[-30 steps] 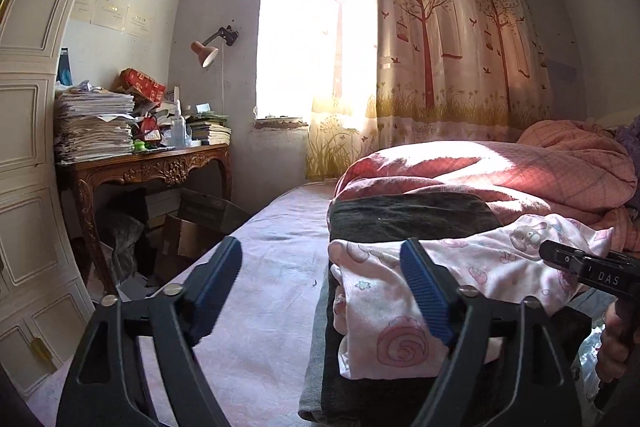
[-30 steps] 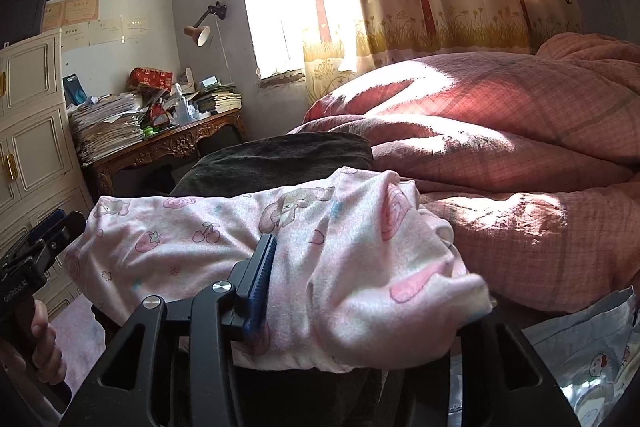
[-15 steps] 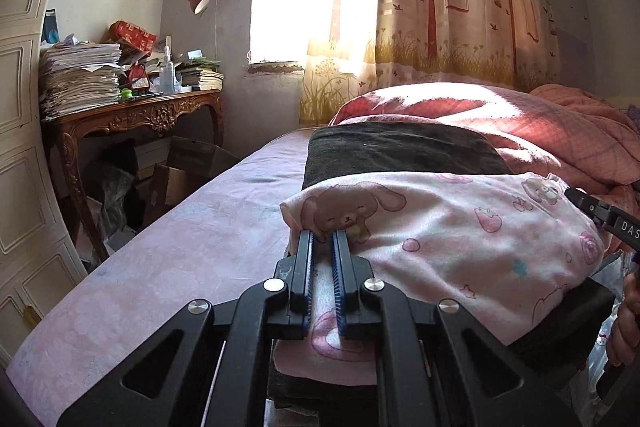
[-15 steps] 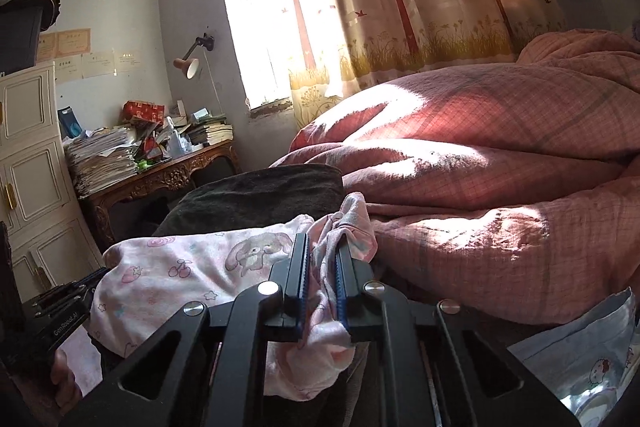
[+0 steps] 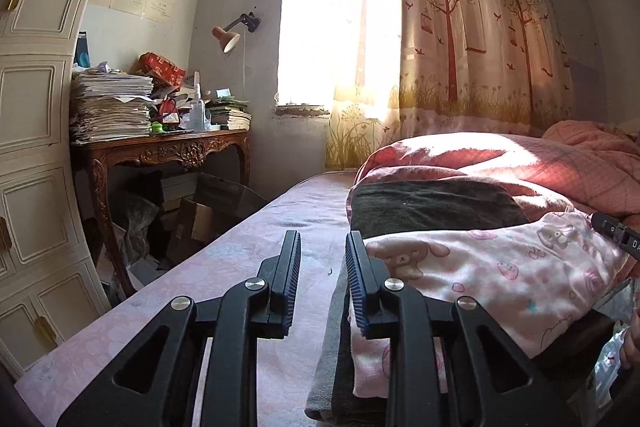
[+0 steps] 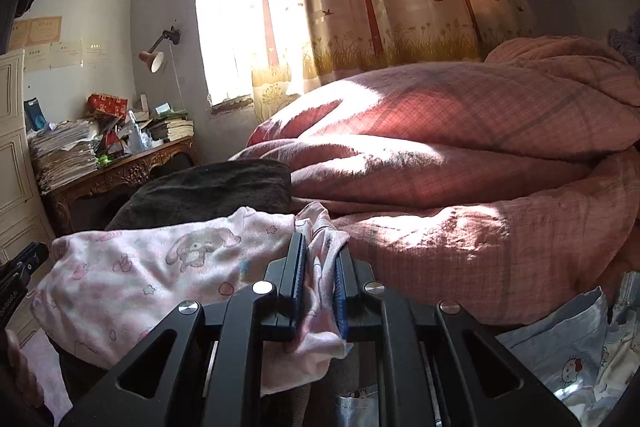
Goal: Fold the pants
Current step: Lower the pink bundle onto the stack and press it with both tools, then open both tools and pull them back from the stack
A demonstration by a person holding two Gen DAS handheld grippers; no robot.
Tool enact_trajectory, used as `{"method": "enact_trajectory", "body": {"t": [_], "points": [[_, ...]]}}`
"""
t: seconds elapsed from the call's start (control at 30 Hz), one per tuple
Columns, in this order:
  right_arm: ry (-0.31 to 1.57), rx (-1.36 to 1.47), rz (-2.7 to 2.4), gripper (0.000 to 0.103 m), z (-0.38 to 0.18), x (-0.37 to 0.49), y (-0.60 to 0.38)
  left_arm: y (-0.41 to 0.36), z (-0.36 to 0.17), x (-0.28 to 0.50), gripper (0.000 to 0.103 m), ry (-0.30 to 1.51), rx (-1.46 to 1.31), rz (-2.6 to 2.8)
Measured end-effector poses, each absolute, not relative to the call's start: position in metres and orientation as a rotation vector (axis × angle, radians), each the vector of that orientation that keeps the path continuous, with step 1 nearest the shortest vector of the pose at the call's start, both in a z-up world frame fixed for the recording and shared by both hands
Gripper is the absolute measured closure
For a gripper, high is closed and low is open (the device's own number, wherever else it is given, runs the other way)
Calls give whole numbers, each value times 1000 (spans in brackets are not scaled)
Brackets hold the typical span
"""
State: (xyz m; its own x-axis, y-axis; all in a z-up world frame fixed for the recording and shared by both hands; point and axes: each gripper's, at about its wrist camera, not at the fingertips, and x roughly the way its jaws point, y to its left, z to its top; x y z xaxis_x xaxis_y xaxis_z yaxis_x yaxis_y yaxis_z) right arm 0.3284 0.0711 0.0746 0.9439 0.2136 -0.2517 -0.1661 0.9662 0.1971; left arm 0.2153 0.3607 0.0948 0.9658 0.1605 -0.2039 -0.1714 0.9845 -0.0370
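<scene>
The pink cartoon-print pants [image 5: 492,275] lie folded on a dark folded garment [image 5: 432,205] on the bed. In the left wrist view my left gripper [image 5: 322,259] is open and empty, just left of the pants' left end. In the right wrist view my right gripper [image 6: 320,267] still has the right end of the pants [image 6: 160,267] between its pads, with the jaws slightly parted; cloth hangs below them. The other gripper's tip shows at each view's edge.
A pink quilt [image 6: 460,163] is heaped behind and right of the pants. The pink sheet [image 5: 224,279] stretches left to the bed's edge. A cluttered wooden desk [image 5: 160,143] and white cabinet [image 5: 36,155] stand beyond. Plastic bags [image 6: 576,355] lie at front right.
My left gripper has let go of the pants' left end, opened and shifted left. My right gripper's jaws have widened slightly around the right end of the pants.
</scene>
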Motion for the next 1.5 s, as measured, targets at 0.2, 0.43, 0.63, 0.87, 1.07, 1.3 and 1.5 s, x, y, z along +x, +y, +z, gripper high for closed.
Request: {"method": "enact_trajectory", "body": {"t": [0.2,0.43,0.63,0.87,1.07,1.3,1.5], "points": [[139,120,283,91,107,289,86,340,104,210,103,196,-81,6],[394,99,333,91,56,341,109,325,57,254,102,354,-26,108],[381,76,336,91,39,346,111,332,49,251,102,306,-21,70],[381,60,364,91,53,342,103,325,67,231,102,257,5,62],[270,83,372,91,103,308,81,307,105,184,102,153,-10,35],[75,106,357,58,159,229,62,282,136,99,102,15,24,64],[-26,2,361,18,145,161,60,260,117,49,94,-9,130,47]]}}
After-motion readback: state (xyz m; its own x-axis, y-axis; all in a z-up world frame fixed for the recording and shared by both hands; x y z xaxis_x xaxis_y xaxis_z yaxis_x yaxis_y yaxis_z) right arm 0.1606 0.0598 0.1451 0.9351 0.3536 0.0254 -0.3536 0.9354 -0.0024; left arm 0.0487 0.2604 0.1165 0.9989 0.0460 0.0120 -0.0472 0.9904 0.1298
